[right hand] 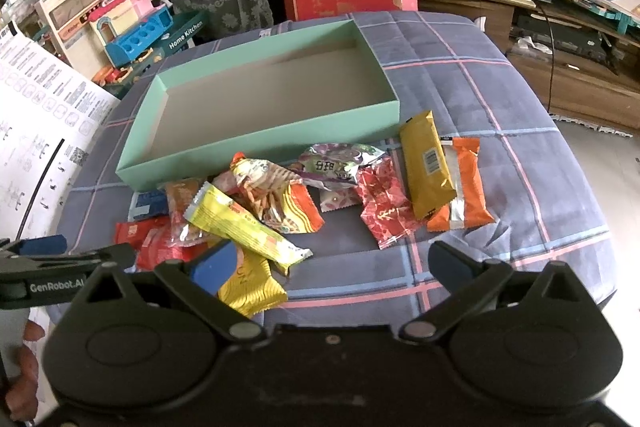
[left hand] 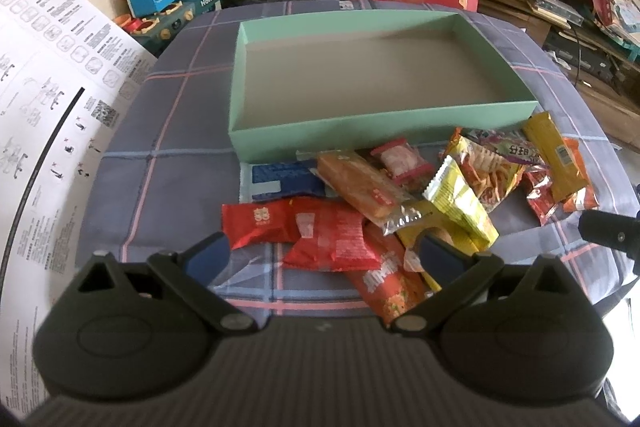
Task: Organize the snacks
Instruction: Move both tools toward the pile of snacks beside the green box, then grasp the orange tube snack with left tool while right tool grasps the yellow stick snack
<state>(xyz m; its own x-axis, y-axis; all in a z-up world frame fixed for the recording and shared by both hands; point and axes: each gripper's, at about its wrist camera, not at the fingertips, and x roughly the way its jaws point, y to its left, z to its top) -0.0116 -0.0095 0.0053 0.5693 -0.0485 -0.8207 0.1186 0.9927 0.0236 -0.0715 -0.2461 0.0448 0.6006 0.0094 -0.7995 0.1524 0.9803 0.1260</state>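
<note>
A plaid-covered surface (right hand: pixel 460 75) is carrying everything. An empty mint-green box (right hand: pixel 256 143) is sitting at twelve o'clock from both grippers. The snack packets are lying loose in a heap just before its near wall: a gold bar packet (right hand: pixel 426 167) and orange packet (right hand: pixel 466 183) at one o'clock of the right gripper (right hand: pixel 336 263), a yellow wafer packet (right hand: pixel 240 223) at eleven. A red packet (left hand: pixel 332 231) is lying at twelve o'clock of the left gripper (left hand: pixel 324 251). Both grippers' fingers are standing apart, holding nothing. The packets are overlapping, so a pinch is likely to be dragging a neighbour along or slipping off glossy foil.
</note>
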